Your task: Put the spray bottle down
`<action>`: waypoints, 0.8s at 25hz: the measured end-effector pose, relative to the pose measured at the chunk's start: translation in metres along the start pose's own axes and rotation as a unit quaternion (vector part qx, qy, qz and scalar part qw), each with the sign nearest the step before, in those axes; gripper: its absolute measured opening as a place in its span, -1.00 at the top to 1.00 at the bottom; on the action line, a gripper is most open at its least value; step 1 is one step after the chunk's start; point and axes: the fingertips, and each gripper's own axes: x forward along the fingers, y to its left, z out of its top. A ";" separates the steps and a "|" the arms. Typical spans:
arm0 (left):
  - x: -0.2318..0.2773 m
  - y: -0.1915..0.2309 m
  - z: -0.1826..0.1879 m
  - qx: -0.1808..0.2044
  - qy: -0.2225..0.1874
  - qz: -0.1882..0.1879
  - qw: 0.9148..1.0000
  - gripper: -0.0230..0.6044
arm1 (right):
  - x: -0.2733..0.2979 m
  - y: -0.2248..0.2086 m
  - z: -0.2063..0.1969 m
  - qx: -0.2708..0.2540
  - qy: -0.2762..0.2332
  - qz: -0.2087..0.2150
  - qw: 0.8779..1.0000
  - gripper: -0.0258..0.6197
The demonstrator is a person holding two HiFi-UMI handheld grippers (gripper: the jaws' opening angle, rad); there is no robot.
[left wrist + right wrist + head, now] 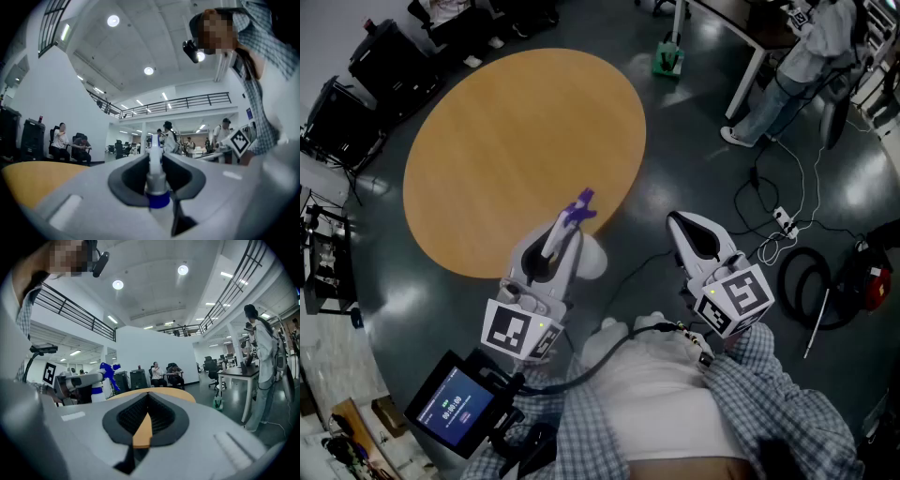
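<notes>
While the bottle (594,257) stands upright in the air, its long axis vertical and its purple spray head on top, the left gripper (565,231) holds it by the neck. The fingers (125,180) press on either side near the blue collar. Its white body hangs at the near rim of the round counter (506,141), seemingly just short of the wood. The set-down therefore likely calls for a small carry toward the far side, then a lowering. Whether the base touches anything, no view shows. To the right, well apart, the right gripper (695,236) is empty, its fingers drawn together with only a slit between.
</notes>
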 end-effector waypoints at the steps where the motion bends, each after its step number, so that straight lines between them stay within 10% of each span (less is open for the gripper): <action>1: 0.001 -0.003 -0.001 0.001 0.000 -0.001 1.000 0.65 | -0.003 -0.002 -0.001 -0.002 0.000 0.000 1.000 0.91; 20: 0.000 -0.008 -0.005 -0.002 0.001 -0.013 1.000 0.65 | -0.009 -0.003 -0.002 -0.001 -0.003 -0.014 1.000 0.91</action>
